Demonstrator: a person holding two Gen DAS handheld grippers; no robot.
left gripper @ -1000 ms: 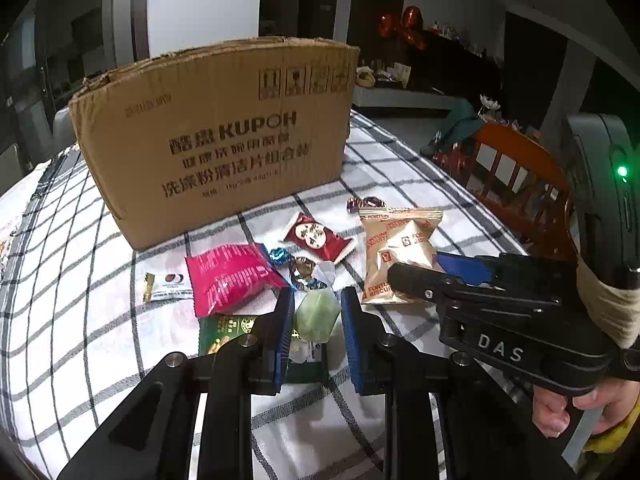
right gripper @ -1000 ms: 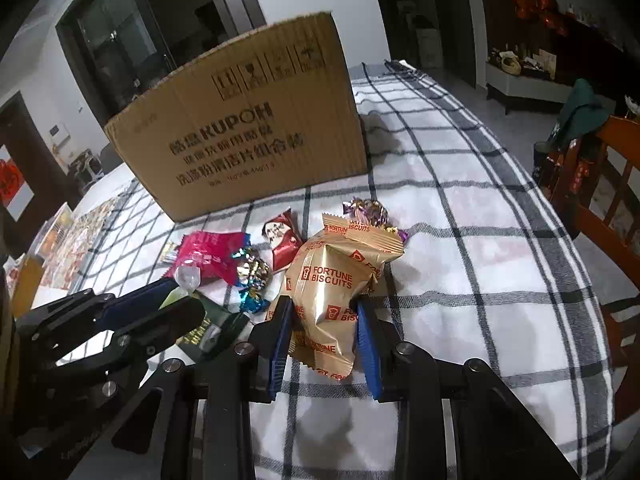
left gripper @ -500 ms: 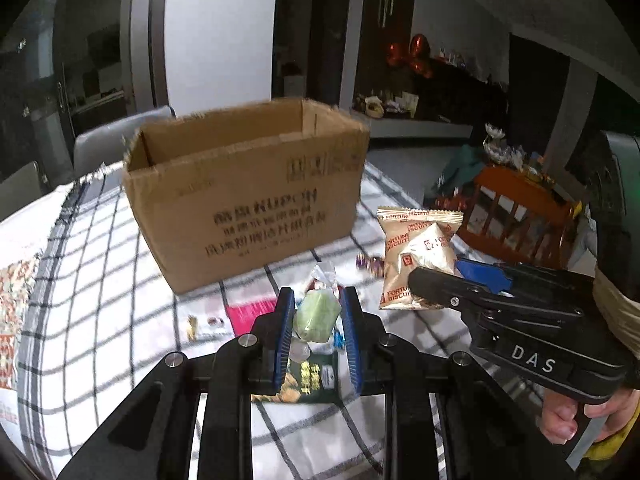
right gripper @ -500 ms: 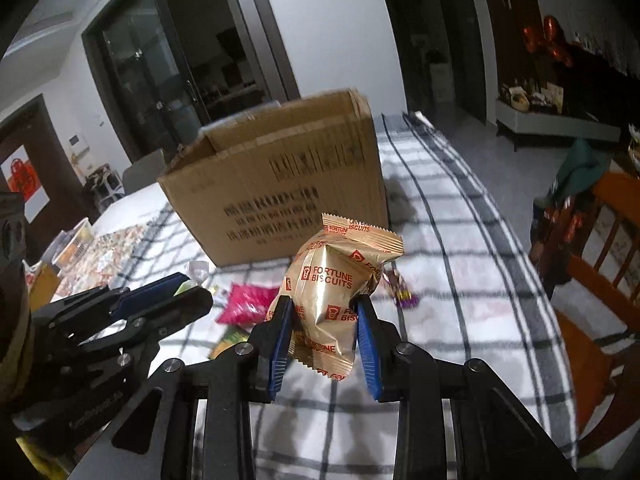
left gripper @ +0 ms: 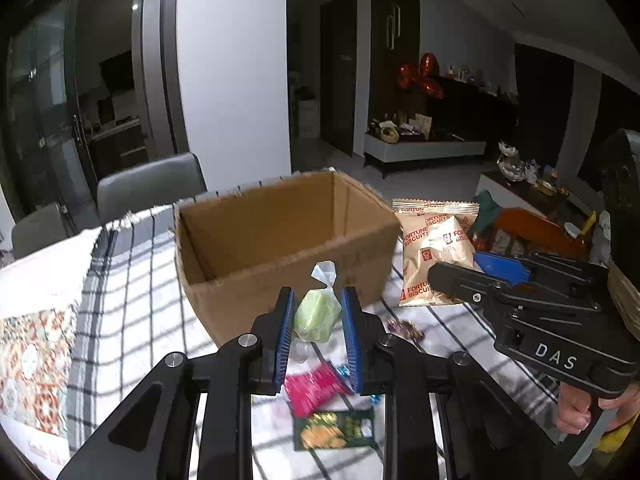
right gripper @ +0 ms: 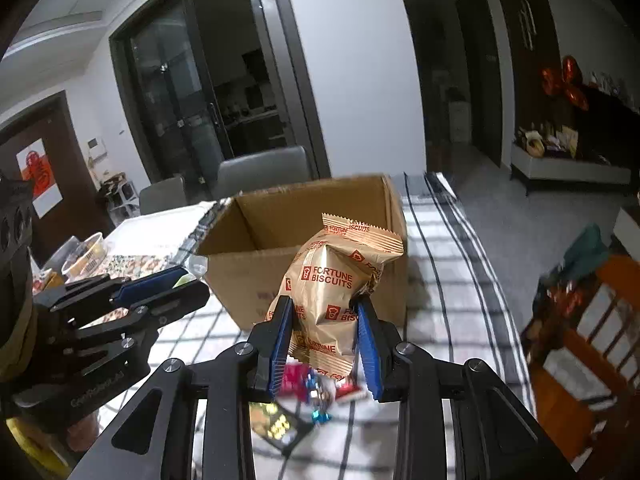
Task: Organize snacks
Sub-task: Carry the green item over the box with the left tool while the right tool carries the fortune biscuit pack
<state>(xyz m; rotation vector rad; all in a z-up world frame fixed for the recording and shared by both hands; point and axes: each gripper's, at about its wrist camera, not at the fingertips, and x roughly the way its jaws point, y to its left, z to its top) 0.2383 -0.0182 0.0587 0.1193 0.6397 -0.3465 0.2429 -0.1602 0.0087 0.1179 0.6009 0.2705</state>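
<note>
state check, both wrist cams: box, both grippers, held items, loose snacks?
cardboard box: open top, upright, nothing visible inside
left gripper: jaws shut on green candy, off the table
right gripper: jaws shut on Fortune Biscuits bag, off the table
pink packet: lying on tablecloth
green packet: lying flat on tablecloth
</note>
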